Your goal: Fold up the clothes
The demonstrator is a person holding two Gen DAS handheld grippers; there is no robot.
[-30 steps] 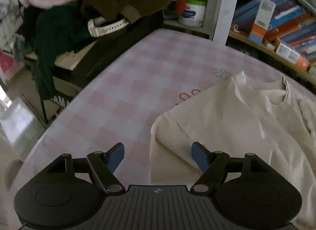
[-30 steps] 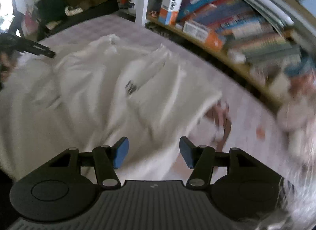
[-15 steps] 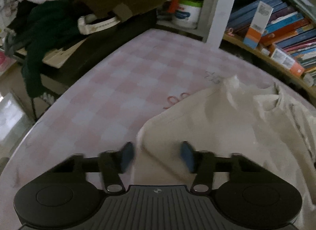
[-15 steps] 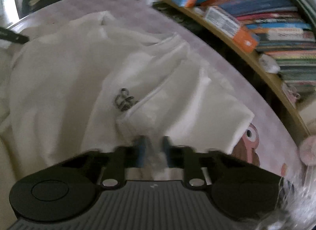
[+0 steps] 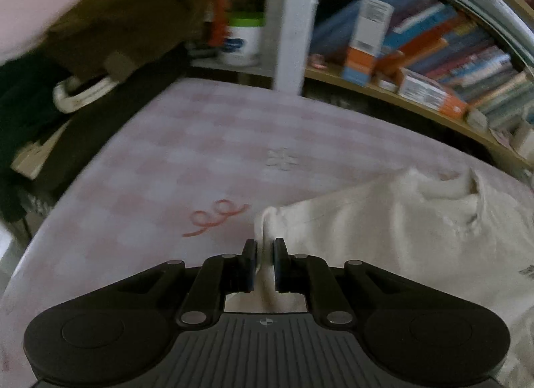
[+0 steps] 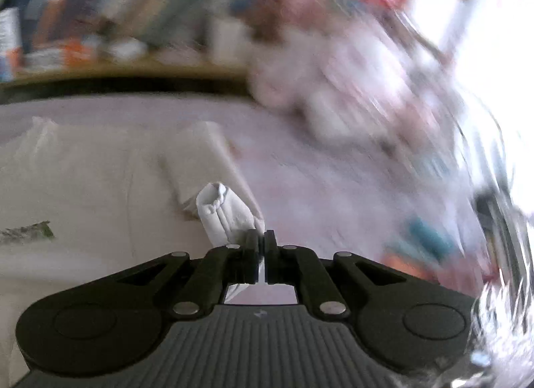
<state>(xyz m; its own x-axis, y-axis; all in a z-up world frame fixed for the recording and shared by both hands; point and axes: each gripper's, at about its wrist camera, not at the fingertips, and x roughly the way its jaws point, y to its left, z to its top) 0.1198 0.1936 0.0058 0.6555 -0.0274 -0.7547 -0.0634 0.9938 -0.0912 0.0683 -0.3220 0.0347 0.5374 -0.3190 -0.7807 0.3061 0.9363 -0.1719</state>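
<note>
A second ago both grippers were standing wide open above the cloth; now each is pinching fabric. In the left wrist view the left gripper (image 5: pixel 265 256) is closing its jaws on the left edge of the cream shirt (image 5: pixel 383 231), and a thin fold of cloth is showing in the narrow gap between the pads. A second ago that edge was lying flat between the spread fingers; now it is being pulled up into a small peak just above the fingertips, at lower centre of the frame. The view has also been shifting: the red squiggle print (image 5: pixel 217 218) on the pink checked sheet (image 5: pixel 187 154) is now sitting left of centre, and the bookshelf (image 5: pixel 434 64) is filling the upper right.

In the right wrist view the right gripper (image 6: pixel 263 241) is clenched tight on a bunched white corner of the shirt (image 6: pixel 223 214), which is sticking up and to the left of the fingertips. This view has been swinging hard; the background is smearing across the upper and right parts of the frame, where earlier the books were sharp.

The shirt is lying on the sheet, filling the lower right of the left view and the left half of the right view. It is wrinkled, with its collar (image 5: pixel 467 184) puckered at right and a dark mark (image 6: pixel 30 231) blurring at the far left.
</note>
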